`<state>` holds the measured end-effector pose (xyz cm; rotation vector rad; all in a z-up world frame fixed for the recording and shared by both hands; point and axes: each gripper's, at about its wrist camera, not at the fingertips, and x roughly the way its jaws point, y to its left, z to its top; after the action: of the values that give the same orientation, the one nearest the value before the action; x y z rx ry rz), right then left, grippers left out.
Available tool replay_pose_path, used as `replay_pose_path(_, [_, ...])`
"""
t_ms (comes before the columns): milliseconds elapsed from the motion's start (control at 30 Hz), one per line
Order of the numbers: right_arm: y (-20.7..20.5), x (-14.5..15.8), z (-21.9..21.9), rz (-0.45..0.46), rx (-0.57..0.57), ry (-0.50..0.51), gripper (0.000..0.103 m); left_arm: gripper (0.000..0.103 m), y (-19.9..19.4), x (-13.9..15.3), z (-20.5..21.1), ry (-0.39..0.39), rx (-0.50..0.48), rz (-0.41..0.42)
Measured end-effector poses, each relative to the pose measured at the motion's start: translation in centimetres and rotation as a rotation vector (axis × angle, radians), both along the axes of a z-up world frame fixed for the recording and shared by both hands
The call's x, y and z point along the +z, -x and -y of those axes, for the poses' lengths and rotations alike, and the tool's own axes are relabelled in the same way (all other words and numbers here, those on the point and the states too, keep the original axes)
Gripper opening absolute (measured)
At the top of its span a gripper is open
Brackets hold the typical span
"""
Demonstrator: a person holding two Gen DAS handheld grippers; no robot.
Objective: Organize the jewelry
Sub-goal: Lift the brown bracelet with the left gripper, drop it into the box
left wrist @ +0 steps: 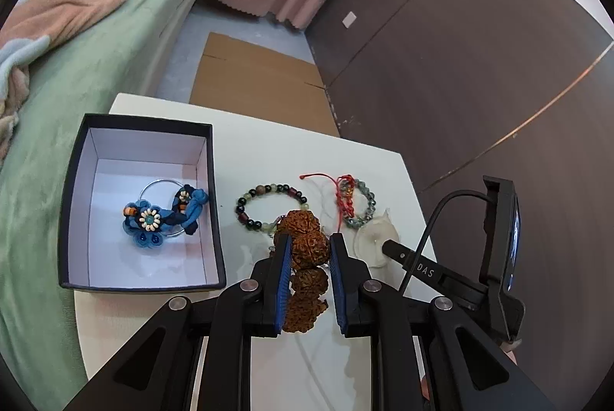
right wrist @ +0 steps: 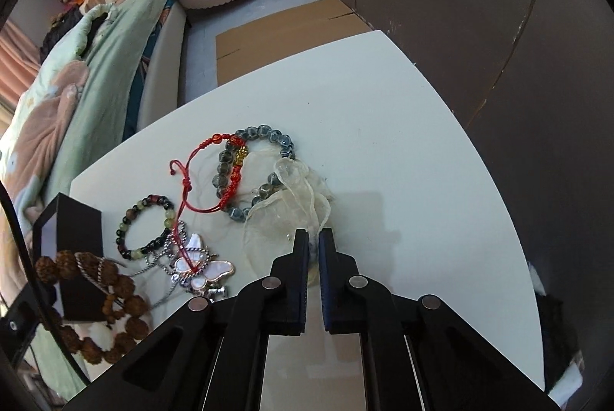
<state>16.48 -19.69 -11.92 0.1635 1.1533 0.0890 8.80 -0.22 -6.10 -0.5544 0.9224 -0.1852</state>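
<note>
The left hand-held gripper pinches the seed bracelet, its blue pads pressed against one large brown bead while the rest of the strand trails back between the fingers. In the right wrist view the same bracelet appears to hang at the far left with a silver chain draped over it, so the grip seems to carry it just above the surface, probably on its way to the box.

The box sits open at the left edge of the surface, beside the bed, and holds a blue flower piece on a thin metal ring. That suggests it is the collecting place, and one item is already sorted.

Unsorted pieces lie in a loose row to the right of the box: a dark bead bracelet, a red cord bracelet lying across a grey bead bracelet, and a butterfly pendant with its chain tangled near the dark beads.

The right hand-held gripper is nearly pressed together on the thin edge of a sheer pouch, which lies just beside the grey beads. I judge it holds the pouch down or clear so nothing drags along as the seed bracelet lifts. The draped chain is the likely snag.
</note>
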Motion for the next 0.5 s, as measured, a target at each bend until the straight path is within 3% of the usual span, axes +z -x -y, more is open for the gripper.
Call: replay_pose_path(500, [1.0, 1.4, 1.4, 0.034, -0.008, -0.052, 0.007, 0.020, 3.2, 5.0, 0.5, 0.240, -0.128, 0.271])
